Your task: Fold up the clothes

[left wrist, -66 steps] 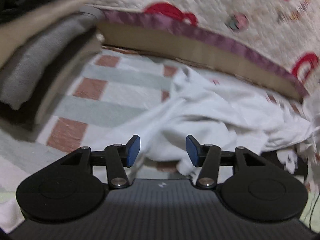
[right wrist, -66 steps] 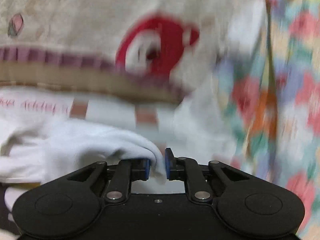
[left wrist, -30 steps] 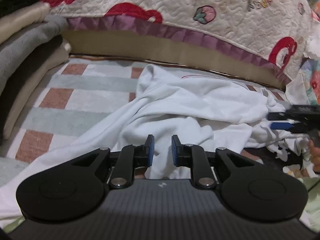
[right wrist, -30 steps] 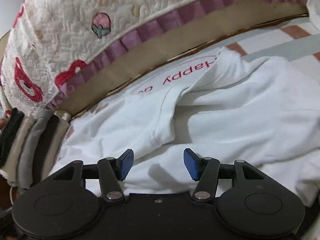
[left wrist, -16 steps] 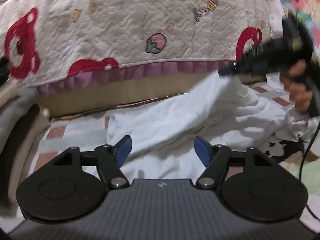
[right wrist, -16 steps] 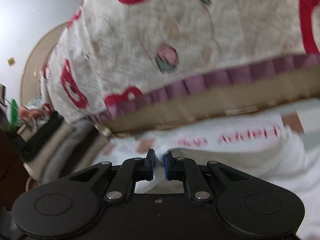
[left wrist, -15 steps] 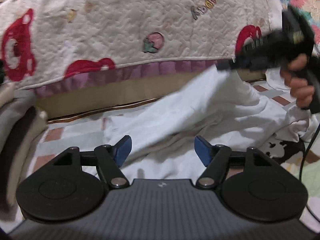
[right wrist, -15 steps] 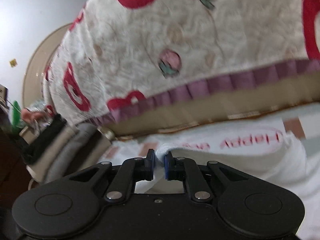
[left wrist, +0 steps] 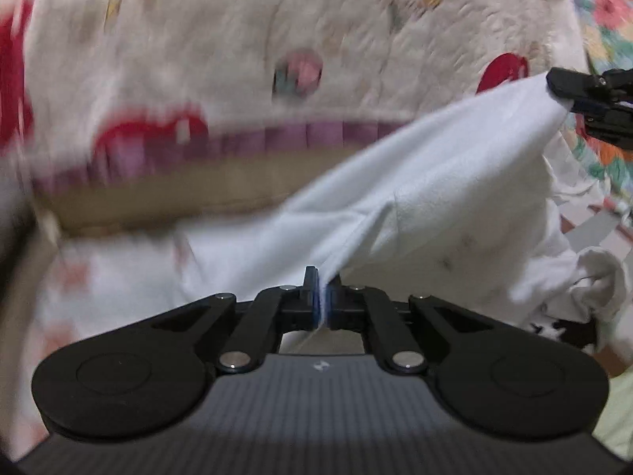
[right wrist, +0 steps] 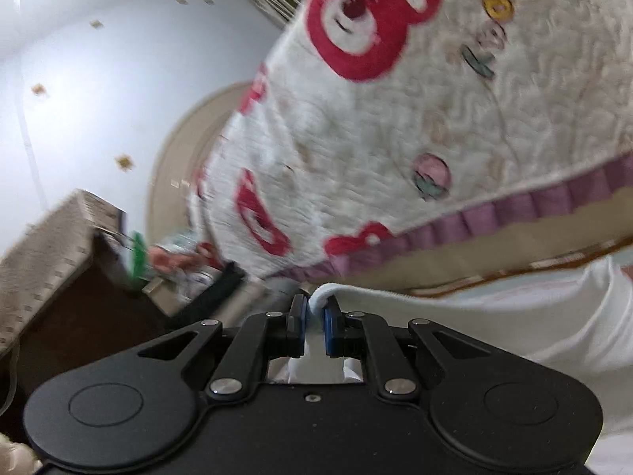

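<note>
Left wrist view: quilt [left wrist: 198, 59] heavily motion-blurred — prints unreadable as shapes. Floor [left wrist: 79, 277] at lower left smeared, pattern not resolvable. Right gripper [left wrist: 569, 93] cut off by the right edge; only its tip shows. Shirt [left wrist: 435, 198] lower part hidden behind the left gripper [left wrist: 322, 301] body.

Right wrist view: items at centre-left [right wrist: 174, 261] blurred — cannot identify. Red print on shirt [right wrist: 526, 293] too faint to read.

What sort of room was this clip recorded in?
Most likely a bedroom at home: a quilted bedspread with red bears drapes over a bed, a curved headboard stands against a pale wall, and a white garment is held up.
</note>
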`<state>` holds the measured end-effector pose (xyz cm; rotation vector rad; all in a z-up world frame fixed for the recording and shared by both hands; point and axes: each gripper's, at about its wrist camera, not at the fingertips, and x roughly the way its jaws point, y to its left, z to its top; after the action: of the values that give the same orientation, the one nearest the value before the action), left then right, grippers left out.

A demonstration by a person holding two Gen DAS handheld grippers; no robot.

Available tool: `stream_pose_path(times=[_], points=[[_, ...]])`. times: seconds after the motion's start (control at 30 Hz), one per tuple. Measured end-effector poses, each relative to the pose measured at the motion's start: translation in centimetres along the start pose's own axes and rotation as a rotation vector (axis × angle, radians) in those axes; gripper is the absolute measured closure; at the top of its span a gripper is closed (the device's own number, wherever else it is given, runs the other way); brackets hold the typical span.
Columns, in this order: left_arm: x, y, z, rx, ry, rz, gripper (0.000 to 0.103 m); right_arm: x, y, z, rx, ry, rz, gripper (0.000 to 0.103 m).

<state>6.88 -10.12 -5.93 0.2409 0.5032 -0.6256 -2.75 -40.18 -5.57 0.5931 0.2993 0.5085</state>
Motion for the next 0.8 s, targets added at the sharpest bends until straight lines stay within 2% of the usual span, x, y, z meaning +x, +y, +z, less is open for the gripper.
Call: stream_pose_path(times=[0.07, 0.13, 0.17, 0.2, 0.23, 0.27, 0.3, 0.37, 0.4, 0.47, 0.57, 0.63, 0.73, 0.8], points=[[-0.6, 0.5, 2.9, 0.047, -0.053, 0.041, 0.101, 0.1, 0.2, 0.9, -0.064, -0.001, -0.062, 0.091], [-0.3, 1.7, 6.0, 0.045, -0.083, 0.079, 0.100, 1.1, 0.1, 1.9, -0.125, 0.002, -0.183, 0.091], [0.5, 2.6, 7.5, 0.025, -0.087, 0.096, 0.100, 1.9, 0.0, 2.1, -0.141, -0.008, -0.262, 0.082], [1.6, 3.6, 8.7, -0.001, -0.084, 0.132, 0.100, 2.6, 0.1, 2.3, -0.152, -0.023, -0.339, 0.069], [3.0, 4.8, 9.6, -0.034, -0.073, 0.189, 0.099, 2.9, 0.1, 1.8, -0.155, -0.019, -0.372, 0.057], [4.4, 6.0, 10.3, -0.068, -0.057, 0.243, 0.091, 3.0, 0.3, 1.0, -0.151, -0.003, -0.374, 0.037], [5.8, 7.3, 10.4, -0.107, -0.017, 0.297, 0.075, 3.0, 0.4, 0.2, -0.147, 0.013, -0.376, 0.035], [7.6, 9.5, 9.6, -0.180, 0.078, 0.393, 0.050, 3.1, 0.7, -1.5, -0.140, 0.045, -0.379, 0.031], [7.6, 10.2, 8.8, -0.213, 0.090, 0.387, 0.050, 3.1, 0.8, -2.3, -0.136, 0.061, -0.381, 0.030], [6.1, 11.0, 6.0, -0.262, 0.087, 0.322, 0.050, 3.2, 1.1, -4.0, -0.129, 0.094, -0.385, 0.030], [3.4, 11.2, 1.5, -0.290, 0.122, 0.261, 0.050, 3.3, 0.5, -7.1, -0.118, 0.258, -0.427, 0.030], [1.7, 11.8, -1.4, -0.346, 0.153, 0.185, 0.052, 3.4, 0.3, -8.8, -0.111, 0.345, -0.448, 0.030], [-0.7, 12.8, -5.8, -0.464, 0.202, 0.056, 0.051, 4.1, 0.2, -10.2, -0.047, 0.386, -0.439, 0.030], [-1.1, 12.7, -7.5, -0.495, 0.214, 0.025, 0.050, 4.5, 0.2, -11.1, -0.004, 0.413, -0.433, 0.030]])
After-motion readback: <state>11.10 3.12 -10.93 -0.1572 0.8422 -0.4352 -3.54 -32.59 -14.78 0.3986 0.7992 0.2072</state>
